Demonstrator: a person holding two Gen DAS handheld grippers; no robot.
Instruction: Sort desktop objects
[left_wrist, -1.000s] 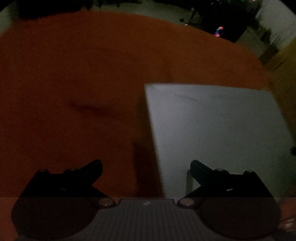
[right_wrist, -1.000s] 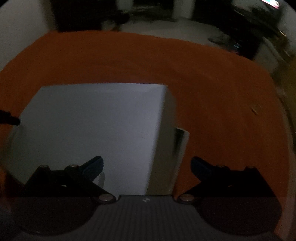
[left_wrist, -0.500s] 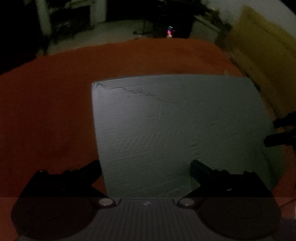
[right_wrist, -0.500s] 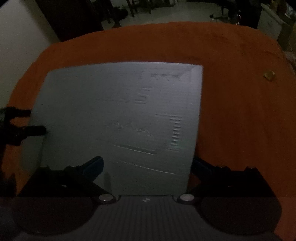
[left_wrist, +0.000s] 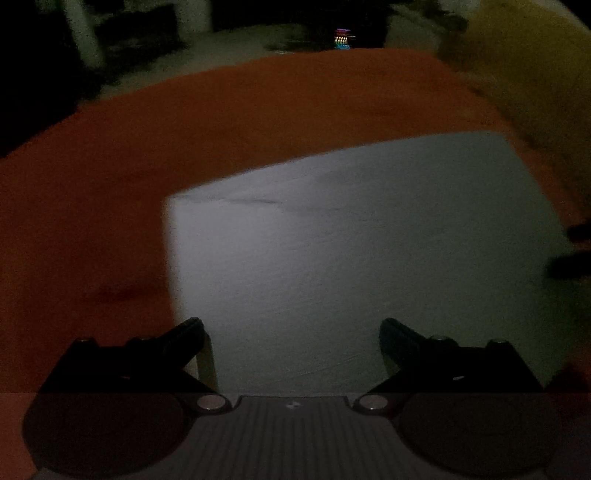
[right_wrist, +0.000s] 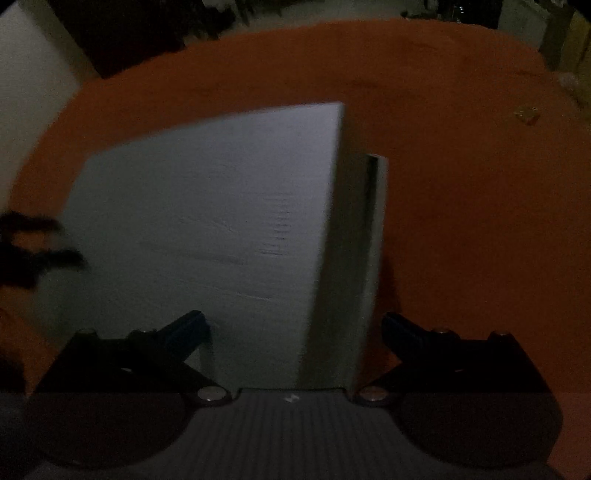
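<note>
A flat pale grey box lies on the orange tablecloth. My left gripper is open over the box's near left part, and its left fingertip sits by the box's left edge. In the right wrist view the same box shows its top and its narrow right side face. My right gripper is open and straddles the near right corner. Each view catches the other gripper's dark fingers: the right one's fingers and the left one's fingers. The room is dim and both views are blurred.
A small pale object lies on the orange tablecloth at the far right. Something yellowish stands beyond the table's right edge. Dark furniture and floor lie past the table's far edge. Bare cloth stretches left of the box.
Both views have shifted. The box's left edge has moved right, to my left fingertip. The right view shows the box's right side face again. Both grippers stay open.
</note>
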